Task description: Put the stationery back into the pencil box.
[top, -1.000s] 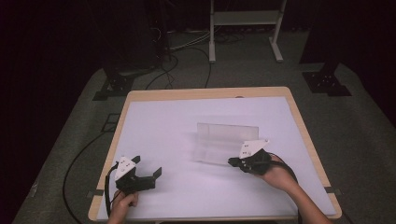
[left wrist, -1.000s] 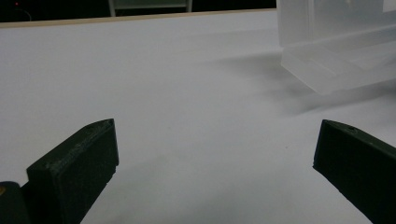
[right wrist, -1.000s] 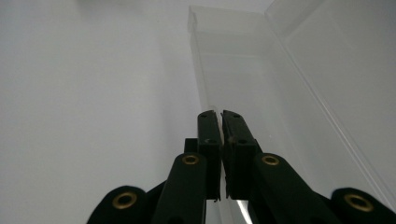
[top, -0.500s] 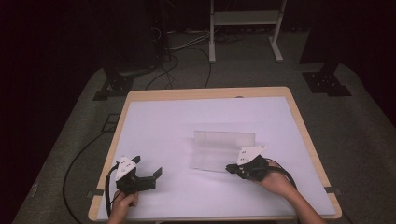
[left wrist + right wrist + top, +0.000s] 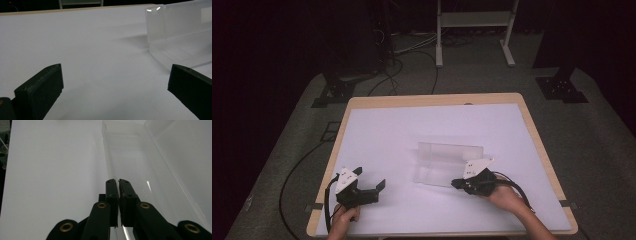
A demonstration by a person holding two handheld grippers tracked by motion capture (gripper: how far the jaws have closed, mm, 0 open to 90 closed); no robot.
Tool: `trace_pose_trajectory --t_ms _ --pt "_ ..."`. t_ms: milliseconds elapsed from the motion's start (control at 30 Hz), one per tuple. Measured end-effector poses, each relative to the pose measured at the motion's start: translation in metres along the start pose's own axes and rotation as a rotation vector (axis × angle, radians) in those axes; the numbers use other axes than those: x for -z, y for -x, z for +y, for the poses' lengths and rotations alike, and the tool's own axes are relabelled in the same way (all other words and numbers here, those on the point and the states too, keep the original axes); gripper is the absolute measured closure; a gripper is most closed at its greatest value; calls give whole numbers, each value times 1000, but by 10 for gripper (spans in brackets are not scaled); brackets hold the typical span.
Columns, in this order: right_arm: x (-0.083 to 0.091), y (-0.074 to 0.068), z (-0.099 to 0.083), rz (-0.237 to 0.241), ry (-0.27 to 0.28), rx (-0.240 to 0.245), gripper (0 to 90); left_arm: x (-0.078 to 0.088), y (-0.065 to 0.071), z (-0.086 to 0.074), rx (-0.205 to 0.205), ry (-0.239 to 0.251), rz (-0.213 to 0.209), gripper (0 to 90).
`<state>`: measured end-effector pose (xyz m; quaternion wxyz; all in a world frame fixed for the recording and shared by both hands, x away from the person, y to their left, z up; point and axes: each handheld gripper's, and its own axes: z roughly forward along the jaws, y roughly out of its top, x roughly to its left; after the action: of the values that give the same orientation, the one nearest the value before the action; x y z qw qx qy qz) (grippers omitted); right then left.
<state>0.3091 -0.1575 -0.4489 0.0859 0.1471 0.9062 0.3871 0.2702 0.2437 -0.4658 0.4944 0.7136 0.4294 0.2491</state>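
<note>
a clear, rectangular plastic box with its hinged lid standing open [image 5: 446,162] lies on the white-topped table with a light wooden rim [image 5: 432,101], right of the table's centre and towards the person's side. in the high view the lid rises along the far side of the box, and the shallow tray lies nearer the person. the right hand-held gripper [image 5: 458,183], black with a grey three-cornered plate on top, sits at the near right corner of the tray, held in the person's right hand [image 5: 504,197]. in the right gripper view its two black jaws are pressed together on the thin clear near wall of the box [image 5: 110,165], one jaw on the outside of the wall and the other on the inside, so this gripper is clamped on the box wall. the wall runs straight away from the jaws, with the tray floor to its right and the bare table [image 5: 50,170] to its left. the left hand-held gripper [image 5: 371,181], also black with a grey plate, rests low over the near left part of the table, well apart from the box, held in the person's left hand [image 5: 343,219]. in the left gripper view its jaws stand wide apart with nothing between them except bare table surface [image 5: 82,47], and the open box [image 5: 180,32] shows ahead and to the right. black cables [image 5: 302,170] lie on the grey floor beyond the left edge of the table.
</note>
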Motion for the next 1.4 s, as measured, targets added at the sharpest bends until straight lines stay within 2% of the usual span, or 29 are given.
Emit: trace_pose_trajectory --t_ms 333,700,1000,1400 --pt "-6 0 -9 15 -31 -30 854 0 0 0 -2 -1 1 0" --pt "-9 0 -10 35 -42 -63 838 0 0 0 -1 -1 1 0" --pt "-11 0 -11 38 -44 -71 824 0 0 0 0 -3 1 0" --pt "-2 0 -9 26 -20 -87 682 0 0 0 -2 -3 1 0"
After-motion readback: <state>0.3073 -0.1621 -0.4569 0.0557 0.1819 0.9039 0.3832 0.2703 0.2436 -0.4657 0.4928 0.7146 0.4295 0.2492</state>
